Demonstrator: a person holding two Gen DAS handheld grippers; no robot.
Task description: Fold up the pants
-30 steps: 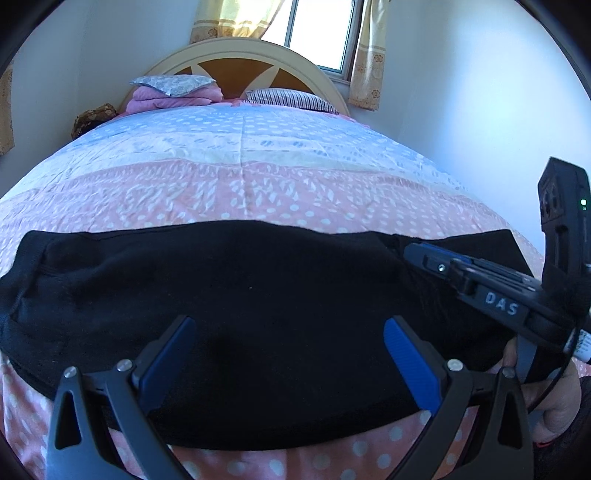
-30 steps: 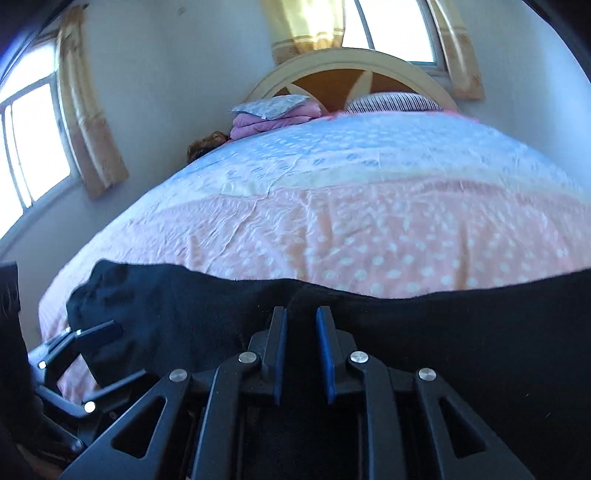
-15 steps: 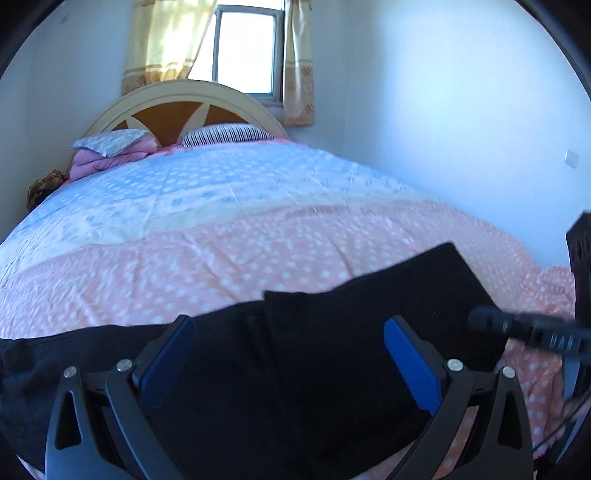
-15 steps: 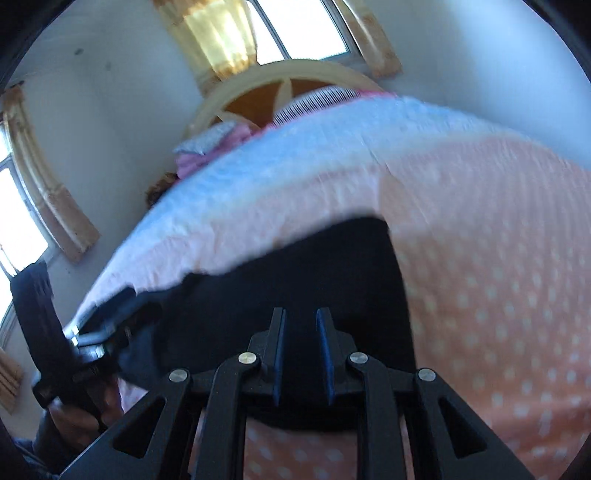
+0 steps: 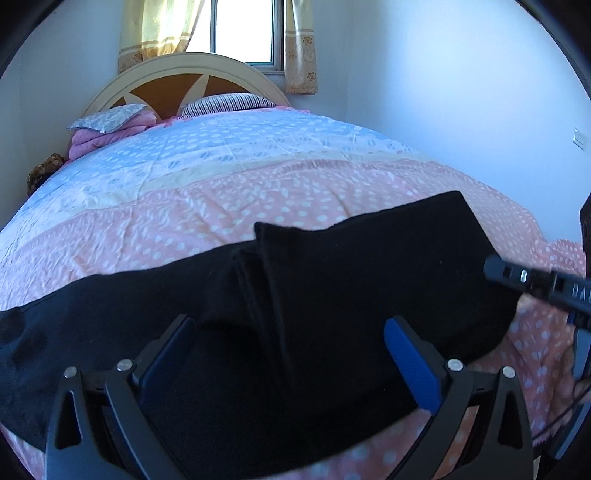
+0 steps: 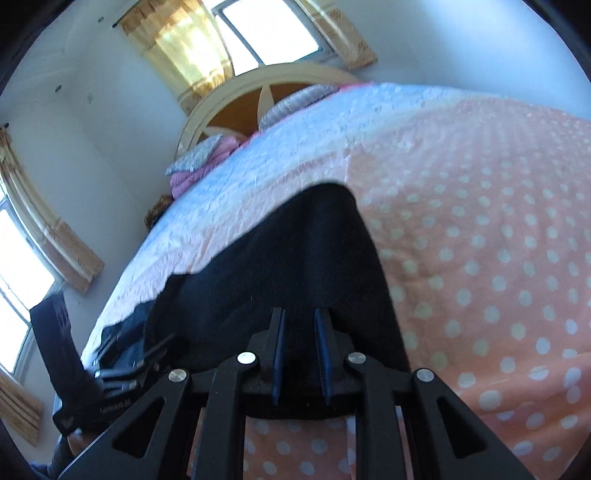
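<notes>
Black pants (image 5: 332,288) lie across the near part of a bed with a pink and blue dotted cover (image 5: 258,177). Their right part is folded over to the left, and the folded layer has an edge near the middle. My left gripper (image 5: 291,354) is open, its blue pads spread wide just above the pants. My right gripper (image 6: 300,354) is shut on the pants (image 6: 280,258) at the near edge of the folded part. It also shows at the right edge of the left wrist view (image 5: 539,284).
A curved headboard (image 5: 184,74), pillows (image 5: 229,101) and a folded pink blanket (image 5: 107,134) are at the far end. White walls and curtained windows (image 5: 243,29) surround the bed. The bed's right edge (image 5: 554,251) drops off close to the pants.
My right gripper has carried the right end of the pants up and over to the left, so a folded layer now lies on the rest. My left gripper stayed open and turned right.
</notes>
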